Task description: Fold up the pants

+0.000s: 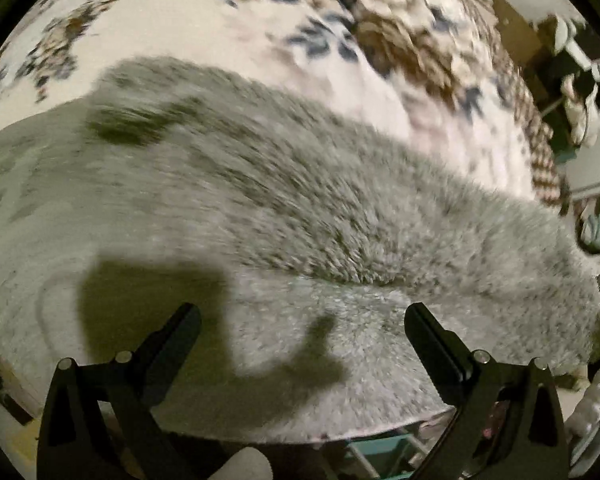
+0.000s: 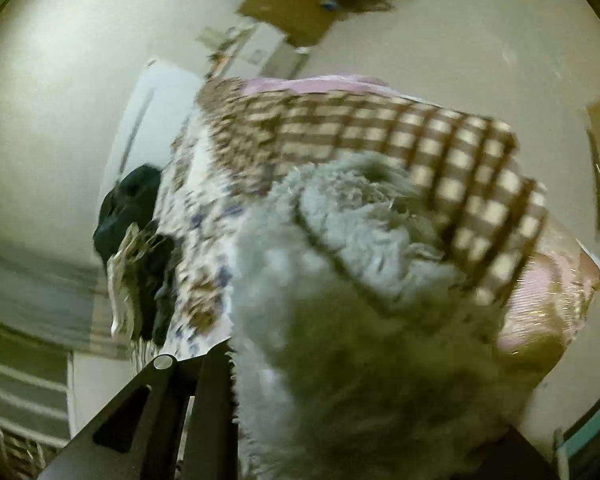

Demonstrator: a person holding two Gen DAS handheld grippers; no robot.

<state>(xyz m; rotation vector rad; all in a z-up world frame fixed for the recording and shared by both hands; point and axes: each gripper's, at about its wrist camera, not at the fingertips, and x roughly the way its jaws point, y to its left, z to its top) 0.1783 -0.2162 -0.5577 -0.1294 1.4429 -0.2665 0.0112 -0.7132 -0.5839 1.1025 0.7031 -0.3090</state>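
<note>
Grey fluffy pants (image 1: 300,208) lie spread across a bed, and one layer is folded over along a ridge (image 1: 340,276). My left gripper (image 1: 303,314) hangs open above the near part of the pants, with nothing between its fingers. Its shadow falls on the fabric. In the right wrist view a bunch of the same pants (image 2: 340,280) fills the space in front of the camera. My right gripper (image 2: 300,368) is shut on that bunch. Only its left finger (image 2: 214,392) shows; the fabric hides the other one.
A floral bedspread (image 1: 228,36) with a brown checked border (image 2: 380,128) covers the bed over a pink mattress (image 2: 540,304). Dark clothes (image 2: 128,200) lie at the bed's far side. Cardboard boxes (image 2: 300,4) stand on the pale floor (image 2: 460,32).
</note>
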